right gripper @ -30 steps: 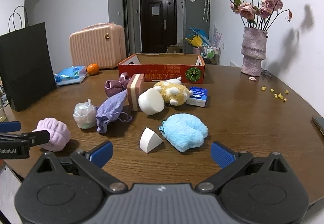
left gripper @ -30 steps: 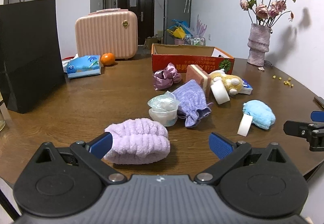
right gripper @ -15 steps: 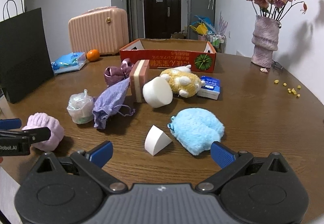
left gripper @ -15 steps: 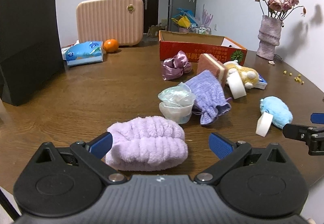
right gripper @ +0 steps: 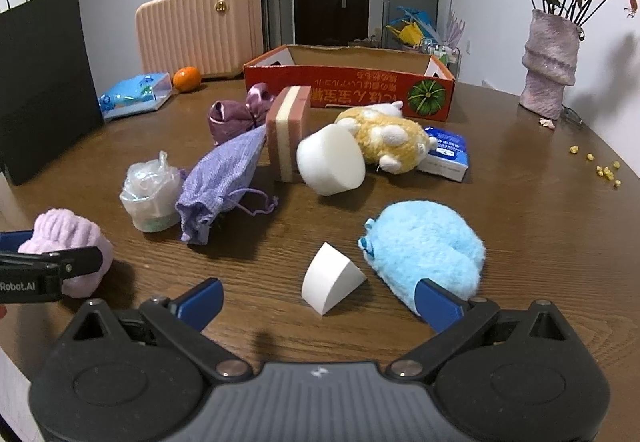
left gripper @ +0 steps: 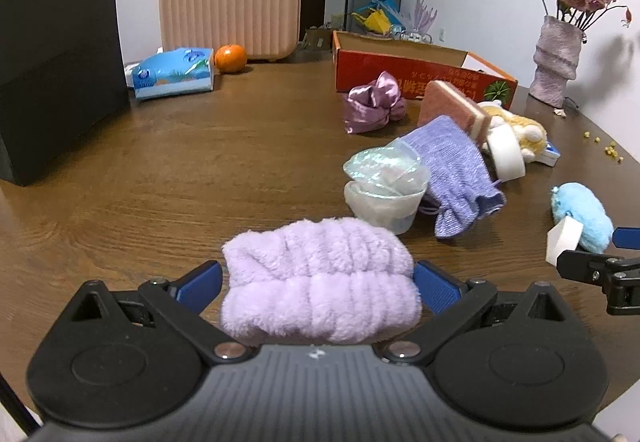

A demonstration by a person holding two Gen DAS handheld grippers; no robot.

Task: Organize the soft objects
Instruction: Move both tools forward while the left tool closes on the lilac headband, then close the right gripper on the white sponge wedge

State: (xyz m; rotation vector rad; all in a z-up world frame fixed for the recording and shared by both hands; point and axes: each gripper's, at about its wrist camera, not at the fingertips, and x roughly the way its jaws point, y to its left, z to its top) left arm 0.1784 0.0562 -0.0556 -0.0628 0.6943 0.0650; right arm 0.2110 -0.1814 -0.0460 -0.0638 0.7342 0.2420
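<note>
A round brown wooden table (left gripper: 200, 170) is filling the left wrist view, with a black paper bag (left gripper: 56, 42) at the upper left and a red cardboard box (left gripper: 420, 72) at the upper right. The lilac fleece headband (left gripper: 320, 282) is lying in the lower centre of the frame, its long axis running left to right across the view, ribs parallel to that axis. The left gripper (left gripper: 316, 282) is being held wide, one blue finger at each end of the band, close to or just touching the pile. The step in hand is judged to be the grasp of this band; a squeeze across its length is being called for next, then a lift toward the box.

In the right wrist view the same table (right gripper: 540, 202) is being shown, the box (right gripper: 348, 86) at upper centre. The right gripper (right gripper: 320, 302) is also being held wide and empty, a white foam wedge (right gripper: 330, 282) lying between its fingers and a blue plush mitt (right gripper: 424, 242) against the right one. The headband (right gripper: 68, 242) is sitting at the left edge.
</note>
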